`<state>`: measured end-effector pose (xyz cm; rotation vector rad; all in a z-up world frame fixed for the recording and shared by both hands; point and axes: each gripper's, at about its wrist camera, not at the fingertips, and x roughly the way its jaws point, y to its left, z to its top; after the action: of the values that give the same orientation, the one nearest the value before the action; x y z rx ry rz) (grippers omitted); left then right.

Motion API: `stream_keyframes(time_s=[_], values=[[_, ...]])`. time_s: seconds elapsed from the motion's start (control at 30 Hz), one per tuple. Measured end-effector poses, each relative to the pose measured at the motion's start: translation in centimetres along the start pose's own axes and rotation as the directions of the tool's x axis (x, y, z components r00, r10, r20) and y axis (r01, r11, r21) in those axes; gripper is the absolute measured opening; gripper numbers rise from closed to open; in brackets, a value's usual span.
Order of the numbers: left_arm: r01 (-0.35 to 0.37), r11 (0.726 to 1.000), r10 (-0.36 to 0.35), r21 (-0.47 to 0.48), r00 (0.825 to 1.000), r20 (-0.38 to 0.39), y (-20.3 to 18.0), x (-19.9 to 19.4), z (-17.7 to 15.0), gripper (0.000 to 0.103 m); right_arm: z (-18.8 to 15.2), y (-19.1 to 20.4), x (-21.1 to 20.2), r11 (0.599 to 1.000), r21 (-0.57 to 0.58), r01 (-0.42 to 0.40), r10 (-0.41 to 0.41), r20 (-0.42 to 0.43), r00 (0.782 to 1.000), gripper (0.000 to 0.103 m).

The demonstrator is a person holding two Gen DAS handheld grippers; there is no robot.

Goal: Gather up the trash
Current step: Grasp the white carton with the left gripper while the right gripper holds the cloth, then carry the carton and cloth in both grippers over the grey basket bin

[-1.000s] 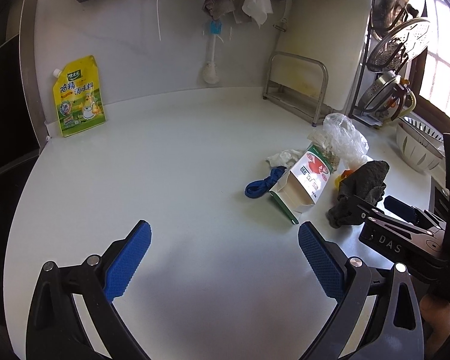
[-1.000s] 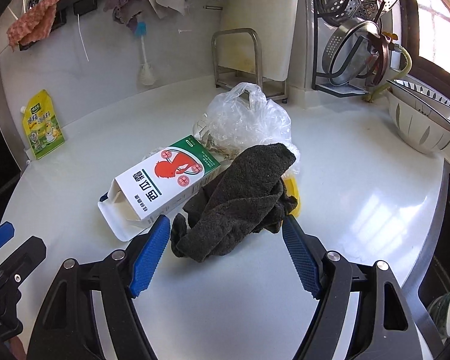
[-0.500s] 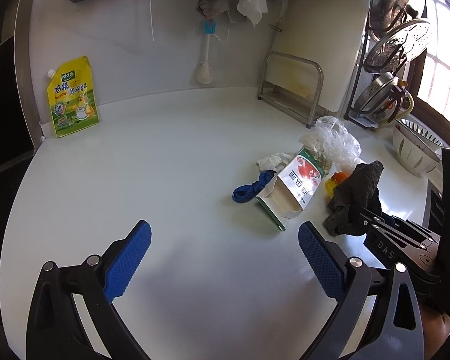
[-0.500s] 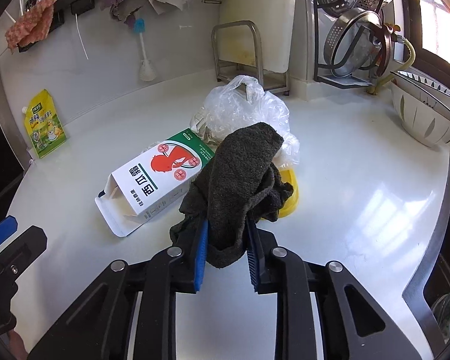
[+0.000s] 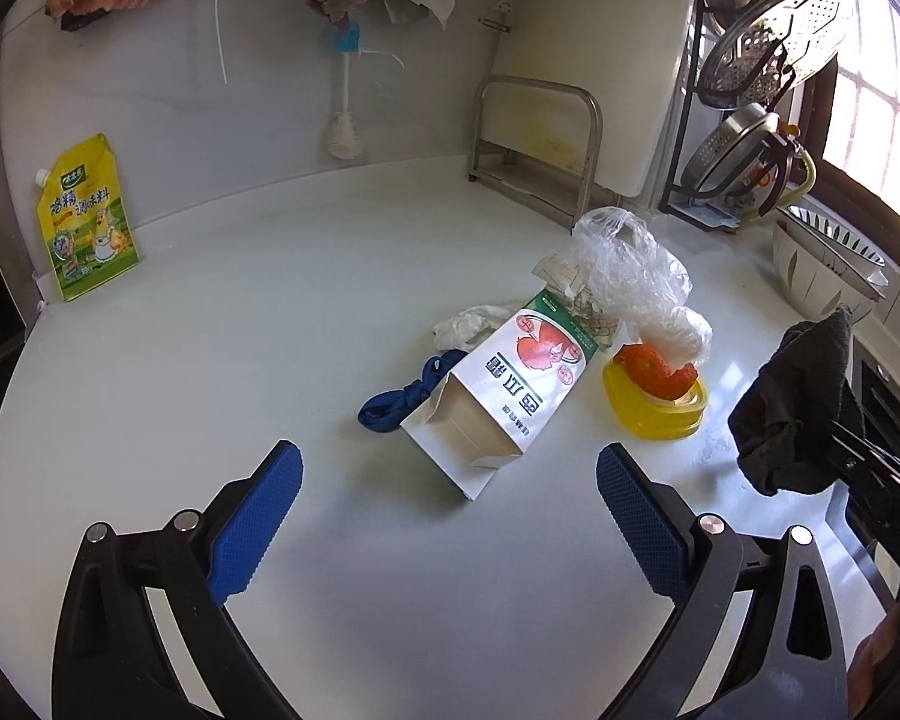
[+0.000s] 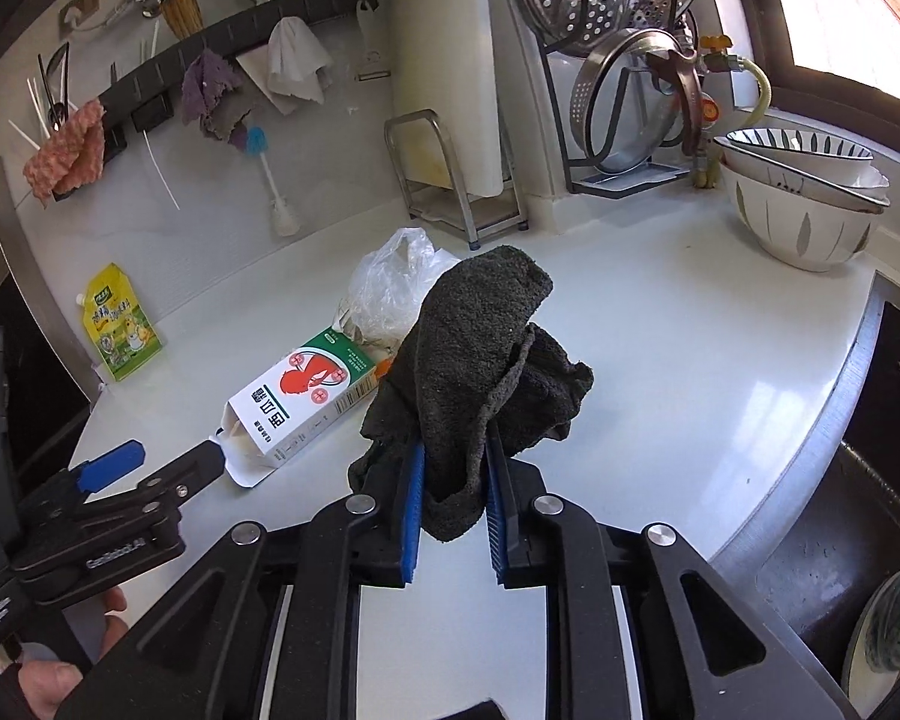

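- The right gripper [image 6: 450, 516] squeezes its two blue pads tight on a dark grey fuzzy cloth [image 6: 480, 360].
- The cloth is up in the air, off the white counter [image 6: 660, 372]. Its long side runs up and away from the pads, and its rounded top end points at the back wall. A short bit hangs down between the pads.
- In the left view the same cloth [image 5: 798, 408] hangs at the far right, out past the other trash.
- The left gripper [image 5: 450, 474] has its blue pads wide apart — nothing is between them. It sits low over the counter, just in front of the carton.
- A white and green paper carton with a red picture [image 5: 510, 384] lies on its side on the counter. Its open end points at the left gripper, and its green top end points at the back right.
- A blue twisted band [image 5: 402, 402] lies just beside the carton's open end, on the left.
- A crumpled white tissue [image 5: 468, 324] lies behind the band, touching the carton.
- A clear crinkly plastic bag [image 5: 624, 264] sits at the carton's far end.
- A round yellow plastic lid [image 5: 648, 414] lies to the right of the carton — an orange peel [image 5: 654, 369] rests on it.
- A yellow seasoning pouch [image 5: 84, 222] leans on the wall, well apart from the trash.
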<state>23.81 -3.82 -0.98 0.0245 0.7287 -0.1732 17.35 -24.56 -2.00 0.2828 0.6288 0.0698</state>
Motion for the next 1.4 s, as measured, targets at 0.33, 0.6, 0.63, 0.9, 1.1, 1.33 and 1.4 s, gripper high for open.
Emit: stream_keyframes(time_s=[0.33,0.6,0.63,0.9,1.1,1.33,1.4], values=[[-0.090,0.993,0.095,0.077,0.994,-0.059,-1.8,3.8,1.3,0.097,-0.4,-2.8,-1.4,0.993,0.059,-0.105,0.104,0.009,0.995,0.017],[-0.093,0.991,0.101,0.098,0.991,-0.085,-3.0,5.6,2.4,0.097,-0.3,-3.9,-2.0,0.987,0.075,-0.143,0.142,0.022,0.990,0.017],[-0.094,0.991,0.103,0.100,0.991,-0.085,-3.1,5.8,2.5,0.097,-0.3,-4.0,-2.0,0.986,0.076,-0.146,0.145,0.023,0.989,0.017],[-0.090,0.987,0.107,0.132,0.987,-0.121,-3.6,7.5,2.7,0.097,-0.4,-4.0,-1.7,0.976,0.092,-0.200,0.199,0.015,0.980,0.017],[-0.082,0.983,0.106,0.163,0.984,-0.145,-4.1,8.1,2.6,0.083,-0.4,-4.1,-1.7,0.975,0.097,-0.200,0.199,0.018,0.980,0.017],[-0.061,0.985,0.080,0.160,0.990,-0.119,-4.1,7.3,2.4,0.067,-0.5,-4.1,-1.5,0.977,0.093,-0.192,0.192,0.014,0.981,0.017],[-0.048,0.988,0.065,0.144,0.991,-0.118,-3.9,7.0,2.4,0.063,-0.5,-4.1,-1.5,0.978,0.090,-0.188,0.187,0.014,0.982,0.017]])
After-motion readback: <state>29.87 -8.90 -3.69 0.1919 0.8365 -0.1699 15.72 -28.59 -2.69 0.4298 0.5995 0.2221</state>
